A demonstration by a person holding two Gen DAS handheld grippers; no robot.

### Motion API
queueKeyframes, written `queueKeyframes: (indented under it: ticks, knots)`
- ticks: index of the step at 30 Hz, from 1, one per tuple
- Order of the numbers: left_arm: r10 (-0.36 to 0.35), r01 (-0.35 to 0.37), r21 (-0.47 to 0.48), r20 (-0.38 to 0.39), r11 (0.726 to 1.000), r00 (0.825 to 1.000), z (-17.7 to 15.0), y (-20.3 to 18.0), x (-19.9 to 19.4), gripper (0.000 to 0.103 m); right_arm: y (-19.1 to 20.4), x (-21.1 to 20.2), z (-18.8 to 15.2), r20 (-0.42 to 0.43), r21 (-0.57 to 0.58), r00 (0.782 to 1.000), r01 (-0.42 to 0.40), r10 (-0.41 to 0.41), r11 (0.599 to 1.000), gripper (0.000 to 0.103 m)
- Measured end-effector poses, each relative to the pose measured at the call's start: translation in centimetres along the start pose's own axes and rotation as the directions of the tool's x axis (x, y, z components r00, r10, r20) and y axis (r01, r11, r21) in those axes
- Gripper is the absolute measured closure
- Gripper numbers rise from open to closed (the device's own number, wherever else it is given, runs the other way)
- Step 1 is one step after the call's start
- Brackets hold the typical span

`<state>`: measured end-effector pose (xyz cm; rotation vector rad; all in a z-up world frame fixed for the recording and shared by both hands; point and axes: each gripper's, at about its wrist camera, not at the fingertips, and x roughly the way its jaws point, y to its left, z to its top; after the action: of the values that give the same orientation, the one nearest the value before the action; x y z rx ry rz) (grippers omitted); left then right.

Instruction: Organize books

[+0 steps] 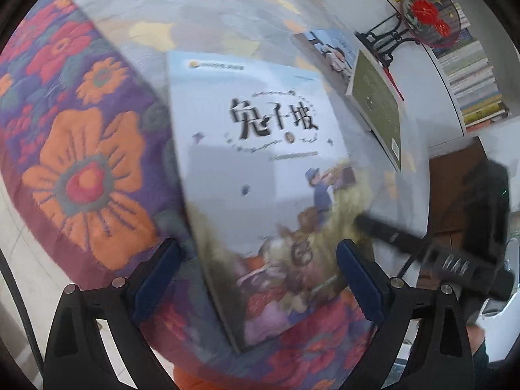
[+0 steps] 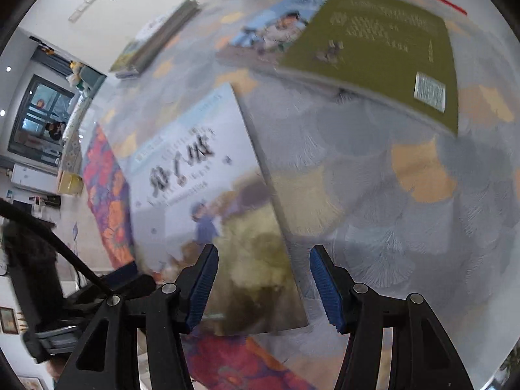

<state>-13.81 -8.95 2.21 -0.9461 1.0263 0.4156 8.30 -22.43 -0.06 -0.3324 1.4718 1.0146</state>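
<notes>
Nearest, the left gripper [image 1: 258, 279] hangs with jaws apart, empty, over the near end of the pale picture book [image 1: 260, 169], which lies flat on the flowered tablecloth [image 1: 81, 175], probably ready for lifting. The right gripper [image 2: 264, 287] is likewise spread and empty over the book's corner. Toward one o'clock, a green book [image 1: 377, 104] rests on another. Furthest, at two o'clock, white shelves [image 1: 455, 120] hold rows of books.

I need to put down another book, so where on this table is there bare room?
The widest bare patch of tablecloth lies between the pale blue book and the olive-green book. Another lies beyond the blue book, toward the grey book stack. It is crowded where the olive book overlaps the illustrated book.
</notes>
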Motion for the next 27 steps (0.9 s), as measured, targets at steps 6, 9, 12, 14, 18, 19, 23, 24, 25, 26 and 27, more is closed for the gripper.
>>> queueKeyframes:
  ticks: [6,9,12,14,18,19,23,24,25,26,27]
  knots:
    - [-0.017,0.017,0.002,0.001,1.0,1.0,3.0,-0.7,0.3,0.008,0.7,-0.5,-1.9,-0.026,-0.058,0.996,-0.086,0.085,0.995,0.034]
    - [-0.022,0.022,-0.014,-0.042,1.0,0.999,4.0,-0.5,1.1,0.008,0.3,-0.8,-1.8,-0.019,-0.05,0.993,-0.119,0.118,0.992,0.035]
    - [0.015,-0.014,0.021,-0.089,1.0,0.996,3.6,-0.7,0.7,0.009,-0.4,-0.6,-1.2,-0.038,-0.005,0.986,-0.165,0.165,0.986,0.036]
    - [0.046,-0.042,0.042,-0.108,0.998,0.993,2.9,-0.4,0.1,0.009,-1.0,-0.9,-1.1,-0.051,0.009,0.981,-0.185,0.185,0.983,0.036]
    - [-0.025,0.022,-0.026,-0.12,0.999,0.992,3.3,1.0,-0.8,0.009,-2.2,-1.1,-1.3,-0.062,0.08,0.974,-0.212,0.217,0.974,0.037]
    - [-0.046,0.044,-0.025,-0.112,0.999,0.993,3.7,1.3,-1.0,0.009,-2.1,-1.0,-1.1,-0.06,0.095,0.974,-0.214,0.22,0.972,0.037]
    - [-0.051,0.057,0.033,-0.152,0.998,0.987,4.6,2.0,-0.1,0.009,-2.1,-1.9,-1.2,0.016,0.174,0.983,-0.181,0.181,0.968,0.037]
    - [-0.047,0.054,0.038,-0.176,0.998,0.983,4.5,2.4,0.4,0.009,-1.8,-2.6,-1.2,0.052,0.176,0.986,-0.164,0.157,0.971,0.037]
    - [-0.063,0.071,0.036,-0.196,0.997,0.979,4.3,2.7,0.7,0.009,-1.3,-3.2,-1.2,0.086,0.177,0.989,-0.132,0.119,0.975,0.037]
    - [-0.116,0.126,0.035,-0.217,0.991,0.969,4.1,3.0,1.0,0.009,-1.0,-3.5,-1.3,0.106,0.179,0.991,-0.105,0.087,0.978,0.037]
    - [-0.153,0.167,0.049,-0.22,0.985,0.964,3.8,3.0,0.9,0.009,-0.6,-3.5,-1.2,0.118,0.182,0.992,-0.075,0.054,0.98,0.037]
